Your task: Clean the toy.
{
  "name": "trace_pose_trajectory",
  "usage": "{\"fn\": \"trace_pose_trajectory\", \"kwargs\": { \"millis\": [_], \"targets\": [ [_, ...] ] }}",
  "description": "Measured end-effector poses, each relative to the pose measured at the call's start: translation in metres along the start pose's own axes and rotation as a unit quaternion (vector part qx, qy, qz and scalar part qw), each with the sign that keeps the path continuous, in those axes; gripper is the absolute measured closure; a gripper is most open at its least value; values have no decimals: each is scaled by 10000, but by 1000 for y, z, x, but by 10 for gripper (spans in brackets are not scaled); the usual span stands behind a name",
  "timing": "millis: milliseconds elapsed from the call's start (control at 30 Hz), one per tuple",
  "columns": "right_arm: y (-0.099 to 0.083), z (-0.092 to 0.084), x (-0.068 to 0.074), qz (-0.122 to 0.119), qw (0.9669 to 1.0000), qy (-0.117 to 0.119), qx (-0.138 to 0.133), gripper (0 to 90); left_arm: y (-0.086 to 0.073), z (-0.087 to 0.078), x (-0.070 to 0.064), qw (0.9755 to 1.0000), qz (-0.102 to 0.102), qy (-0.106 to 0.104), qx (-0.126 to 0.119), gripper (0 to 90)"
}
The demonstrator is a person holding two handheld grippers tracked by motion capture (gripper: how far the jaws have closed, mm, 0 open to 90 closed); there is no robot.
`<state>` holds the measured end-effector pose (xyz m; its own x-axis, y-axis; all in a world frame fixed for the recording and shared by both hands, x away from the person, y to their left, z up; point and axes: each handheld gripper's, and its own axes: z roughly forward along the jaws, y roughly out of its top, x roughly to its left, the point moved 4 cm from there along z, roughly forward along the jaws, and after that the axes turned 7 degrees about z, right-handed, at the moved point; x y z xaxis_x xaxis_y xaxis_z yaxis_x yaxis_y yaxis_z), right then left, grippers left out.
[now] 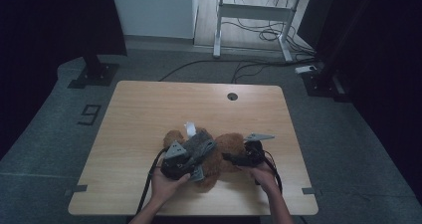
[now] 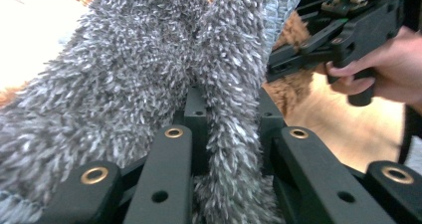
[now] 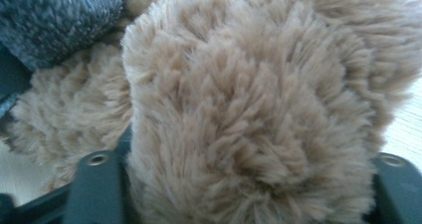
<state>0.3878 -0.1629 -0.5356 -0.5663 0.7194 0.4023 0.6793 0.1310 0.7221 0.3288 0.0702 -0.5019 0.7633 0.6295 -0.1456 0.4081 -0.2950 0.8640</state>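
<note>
A brown teddy bear point(image 1: 230, 145) lies on the wooden table point(image 1: 149, 109), near its front edge. A grey fuzzy garment point(image 1: 201, 144) covers the bear's left part, and a white tag point(image 1: 189, 128) sticks out behind it. My left gripper point(image 2: 230, 109) is shut on a fold of the grey garment point(image 2: 124, 74). In the high view the left gripper point(image 1: 196, 159) rests against the bear's left side. From the right, my right gripper point(image 1: 228, 158) reaches the bear. Its jaws point(image 3: 244, 174) are shut on a thick brown plush part of the bear point(image 3: 249, 109), which hides the pads.
The table has a round cable hole point(image 1: 232, 96) near its far edge. Its back half is bare wood. Beyond it stand a white desk frame point(image 1: 254, 10) with cables on the floor and a black stand base point(image 1: 94, 74) at the left.
</note>
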Motion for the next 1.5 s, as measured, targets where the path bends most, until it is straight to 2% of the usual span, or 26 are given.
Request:
{"fn": "trace_pose_trajectory", "kwargs": {
  "millis": [100,200,300,400,467,533,567,600,667,767,833,1000,1100,1200,1267,1300,1400,1467,1500],
  "targets": [
    [-3,-2,1,-85,9999,33,-130,405,3,-6,1,9999,-101,-136,-29,743],
    [-4,-3,1,-56,9997,46,-220,439,6,-17,4,9998,-144,-102,-118,742],
    [-4,-4,1,-38,9994,53,-333,475,6,-31,15,9994,-234,100,-239,739],
    [-4,-5,2,-32,9991,51,-422,491,-1,-46,35,9978,-488,349,-276,738],
    [-5,-6,2,-14,9989,62,-457,491,-12,-56,52,9955,-738,558,-191,738],
    [-5,-6,1,-26,9989,72,-469,491,-16,-58,57,9948,-793,616,-147,739],
    [-5,-6,1,-28,9988,78,-478,490,-25,-61,64,9938,-890,670,-14,739],
    [-5,-6,1,-20,9988,77,-477,490,-34,-61,67,9932,-950,652,152,739],
    [-4,-5,1,-22,9988,72,-480,489,-42,-55,65,9930,-997,564,288,738],
    [-2,-3,3,-44,9988,55,-479,491,-42,-40,59,9933,-941,485,459,738],
    [-1,-2,6,-105,9987,-16,-504,503,-36,-29,57,9930,-918,535,509,741],
    [2,-4,8,-329,9961,-149,-808,535,-26,-21,66,9912,-1221,396,318,752],
    [7,-4,12,-562,9919,-179,-1122,535,-18,-21,74,9911,-1243,462,100,757],
    [15,-1,15,-808,9857,-236,-1458,530,-5,-22,83,9914,-1161,596,-100,758],
    [20,4,16,-1120,9784,-435,-1683,508,0,-20,92,9904,-1187,691,-173,758],
    [21,6,16,-1207,9771,-501,-1677,500,-1,-17,96,9900,-1216,701,-156,757],
    [19,16,11,-1343,9773,-704,-1477,484,-11,-10,100,9904,-1213,667,34,756],
    [13,17,6,-1346,9790,-684,-1372,474,-15,-11,97,9905,-1246,581,-67,755],
    [10,16,4,-1288,9803,-594,-1373,466,-16,-12,96,9907,-1242,554,-76,754]
  ]
}}
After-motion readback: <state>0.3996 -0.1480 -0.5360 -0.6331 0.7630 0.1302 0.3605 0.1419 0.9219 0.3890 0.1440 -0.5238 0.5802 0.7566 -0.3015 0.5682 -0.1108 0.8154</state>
